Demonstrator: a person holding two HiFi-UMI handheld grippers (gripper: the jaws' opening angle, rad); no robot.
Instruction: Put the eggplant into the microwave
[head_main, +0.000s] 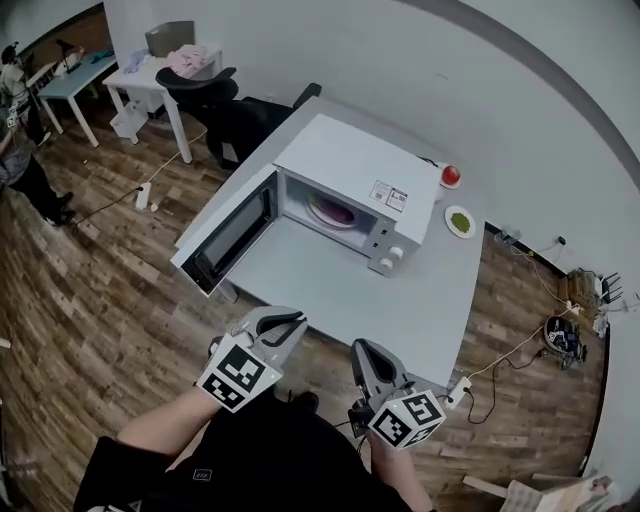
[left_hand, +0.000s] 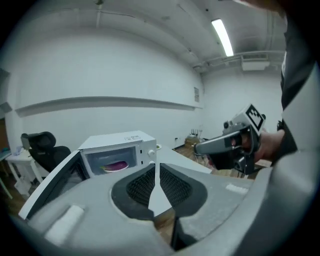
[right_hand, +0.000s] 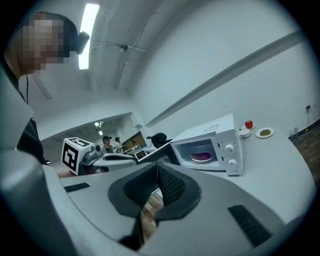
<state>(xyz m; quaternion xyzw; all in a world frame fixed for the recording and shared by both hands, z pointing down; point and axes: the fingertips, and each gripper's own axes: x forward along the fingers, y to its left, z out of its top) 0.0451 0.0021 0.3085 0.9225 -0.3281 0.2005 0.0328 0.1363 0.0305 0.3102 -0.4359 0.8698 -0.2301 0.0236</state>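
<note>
Purple eggplant (right_hand: 201, 157) lies inside the open microwave (head_main: 350, 165). Left gripper (head_main: 290, 322) and right gripper (head_main: 366, 349) hang short of the desk (head_main: 330, 285), jaws together, empty. The task looks done; the next move is probably closing the door (head_main: 225, 238).

The head camera is looking steeply down from above the person, standing back from the table (head_main: 400, 300). In that view the microwave (head_main: 350, 195) is sitting at 12 o'clock of frame centre, the left gripper (head_main: 282, 325) at 7 and the right gripper (head_main: 364, 350) at 5.

The left gripper camera is riding just behind its jaws and facing roughly level across the table. It is seeing the microwave (left_hand: 117, 155) at 8 o'clock, some way off, and the right gripper (left_hand: 200, 147) at 3, near.

The right gripper camera is facing much the same way. It is seeing the microwave (right_hand: 210, 147) at 3 o'clock and the left gripper (right_hand: 131, 157) at 8.

All three views are sharing the microwave's open front and the table.
</note>
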